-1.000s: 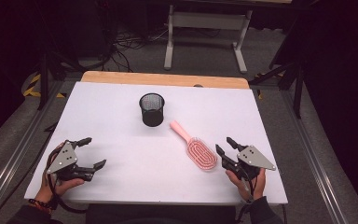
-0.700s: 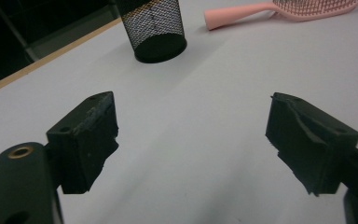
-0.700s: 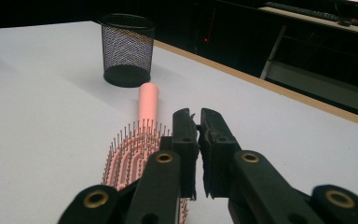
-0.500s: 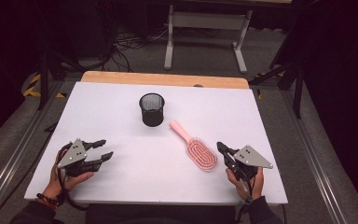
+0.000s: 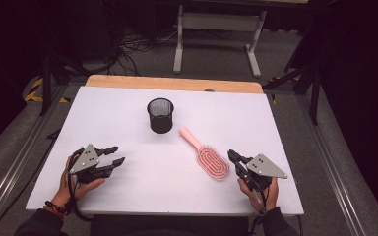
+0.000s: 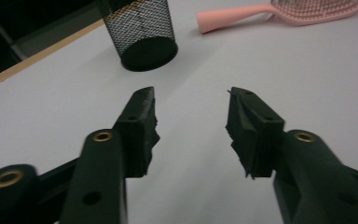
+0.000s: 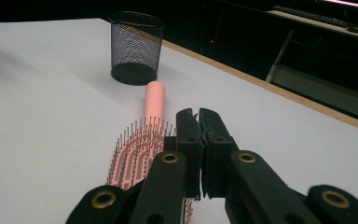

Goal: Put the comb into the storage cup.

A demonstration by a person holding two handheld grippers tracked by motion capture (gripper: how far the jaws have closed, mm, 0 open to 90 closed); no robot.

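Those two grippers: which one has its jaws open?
The left gripper, on the cup's side; its jaws stand apart. The right gripper, by the pink hairbrush, is shut.

- No readable text, label, brand or number is found in any view.
- Mesh cup (image 5: 160,115): no marking is seen.
- Pink hairbrush (image 5: 206,155): no lettering can be made out.
- Yellow-black hazard tape (image 5: 35,92) on the floor: stripes are noted, without words.

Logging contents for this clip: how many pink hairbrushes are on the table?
1: the pink hairbrush lies bristles up on the white table, just ahead of the right gripper, handle toward the black mesh cup.
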